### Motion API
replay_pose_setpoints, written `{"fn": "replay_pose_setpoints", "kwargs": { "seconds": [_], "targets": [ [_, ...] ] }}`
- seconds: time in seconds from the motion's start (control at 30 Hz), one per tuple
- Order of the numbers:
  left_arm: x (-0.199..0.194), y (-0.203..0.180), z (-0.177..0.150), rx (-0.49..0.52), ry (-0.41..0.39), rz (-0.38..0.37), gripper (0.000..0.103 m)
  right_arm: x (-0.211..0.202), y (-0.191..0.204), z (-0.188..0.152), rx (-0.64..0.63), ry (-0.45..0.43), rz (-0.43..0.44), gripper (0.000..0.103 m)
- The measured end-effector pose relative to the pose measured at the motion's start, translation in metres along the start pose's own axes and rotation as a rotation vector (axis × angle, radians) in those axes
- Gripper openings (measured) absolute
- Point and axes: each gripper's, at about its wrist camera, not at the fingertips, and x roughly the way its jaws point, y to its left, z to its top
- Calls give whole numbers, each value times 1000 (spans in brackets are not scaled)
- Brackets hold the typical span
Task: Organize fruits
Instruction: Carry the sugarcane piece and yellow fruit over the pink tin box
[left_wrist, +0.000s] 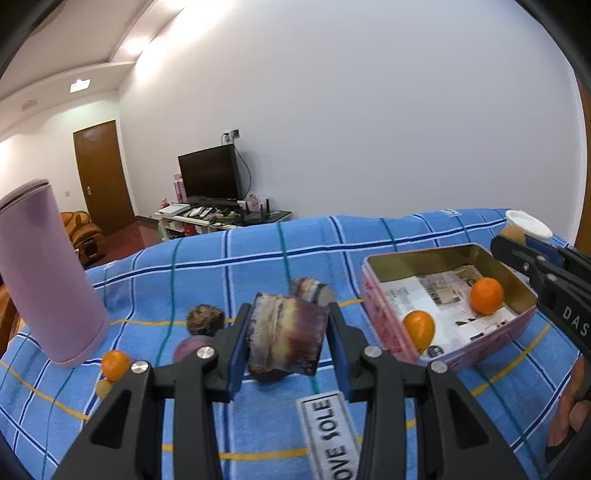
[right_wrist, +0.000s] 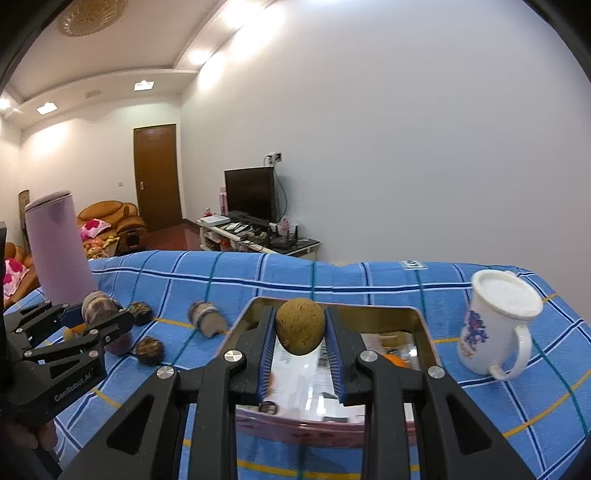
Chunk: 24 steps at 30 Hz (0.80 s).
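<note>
With my right gripper clamped on the brown fruit over the tin, next is release; left gripper grips the sugarcane piece.

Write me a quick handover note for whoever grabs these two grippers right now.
Left gripper: shut on a purple-brown sugarcane piece, held above the blue checked cloth.
Right gripper: shut on a small brown round fruit, over the pink tin.
Done: two oranges lie in the tin.
Left: both held pieces probably go in the tin. Still on the cloth: another cane piece, dark round fruits, one small orange beside the purple tumbler. White mug stands right of the tin.
</note>
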Motion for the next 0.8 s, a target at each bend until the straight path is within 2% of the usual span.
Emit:
{"fn": "replay_pose_setpoints", "kwargs": {
  "seconds": [0.5,0.8],
  "targets": [
    [16,-59,20,55,-19,-83,41,-5,-74,4,75,-11,-150,28],
    [42,-106,27,62,11,-134,41,22,-89,4,86,57,-177,28]
  ]
}}
